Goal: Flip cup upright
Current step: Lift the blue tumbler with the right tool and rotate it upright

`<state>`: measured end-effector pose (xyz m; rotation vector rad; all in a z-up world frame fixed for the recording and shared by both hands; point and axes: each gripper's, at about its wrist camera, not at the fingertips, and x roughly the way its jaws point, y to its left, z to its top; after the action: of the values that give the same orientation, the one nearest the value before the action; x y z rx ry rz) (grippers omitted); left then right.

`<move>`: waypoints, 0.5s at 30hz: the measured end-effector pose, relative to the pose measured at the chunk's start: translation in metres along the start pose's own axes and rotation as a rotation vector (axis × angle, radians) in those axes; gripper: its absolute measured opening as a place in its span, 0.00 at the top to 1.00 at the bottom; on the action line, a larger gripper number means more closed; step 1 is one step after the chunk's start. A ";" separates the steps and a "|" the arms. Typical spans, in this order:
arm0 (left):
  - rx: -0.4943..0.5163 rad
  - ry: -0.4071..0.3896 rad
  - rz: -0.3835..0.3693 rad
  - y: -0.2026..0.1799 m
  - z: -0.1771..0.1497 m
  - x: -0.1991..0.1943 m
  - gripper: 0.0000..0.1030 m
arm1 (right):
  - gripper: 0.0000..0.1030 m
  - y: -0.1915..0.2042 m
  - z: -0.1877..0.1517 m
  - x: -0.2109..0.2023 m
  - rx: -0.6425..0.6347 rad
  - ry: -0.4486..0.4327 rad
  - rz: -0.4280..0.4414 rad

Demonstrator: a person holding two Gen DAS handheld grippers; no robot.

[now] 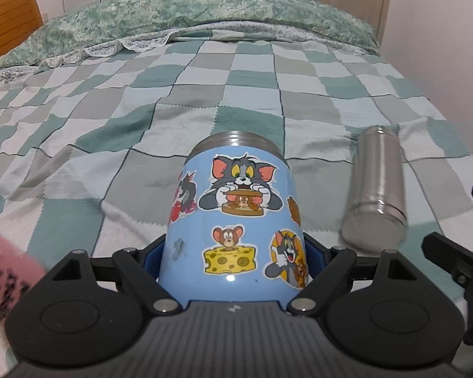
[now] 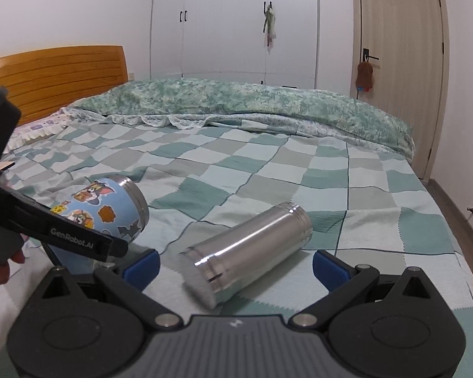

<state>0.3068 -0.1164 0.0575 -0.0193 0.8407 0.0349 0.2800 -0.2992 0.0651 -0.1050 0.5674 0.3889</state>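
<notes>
The left tool (image 1: 235, 264) pinches the blue sticker-covered cup (image 1: 236, 217), tilted above the checkered bed (image 1: 142, 126). The right tool (image 2: 235, 267) is spread wide around the steel flask (image 2: 249, 249) lying on its side.

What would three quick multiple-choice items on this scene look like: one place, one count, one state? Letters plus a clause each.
1. Where does the steel cup lie against the blue sticker cup?
A. to its right
B. to its left
C. on top of it

2. How many cups are on the checked blanket?
A. one
B. two
C. three

3. What is the left gripper doing?
A. hanging open
B. shut on the blue sticker cup
C. shut on the steel cup

Answers: 1 A, the left wrist view shows it to the right. 2 B, only these two show. 3 B, its blue pads press both cup sides, while the right gripper stands open around the steel cup.
</notes>
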 end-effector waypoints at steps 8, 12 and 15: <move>0.013 -0.033 -0.024 0.012 -0.040 -0.063 0.18 | 0.00 0.034 -0.019 -0.050 -0.033 -0.003 0.009; 0.024 -0.014 -0.036 0.019 -0.066 -0.083 0.18 | 0.00 0.048 -0.035 -0.070 -0.034 -0.002 0.015; 0.032 0.007 -0.048 0.023 -0.088 -0.088 0.18 | 0.00 0.058 -0.048 -0.081 -0.031 0.002 0.016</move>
<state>0.1818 -0.0980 0.0642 -0.0093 0.8478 -0.0244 0.1706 -0.2820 0.0695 -0.1305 0.5651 0.4128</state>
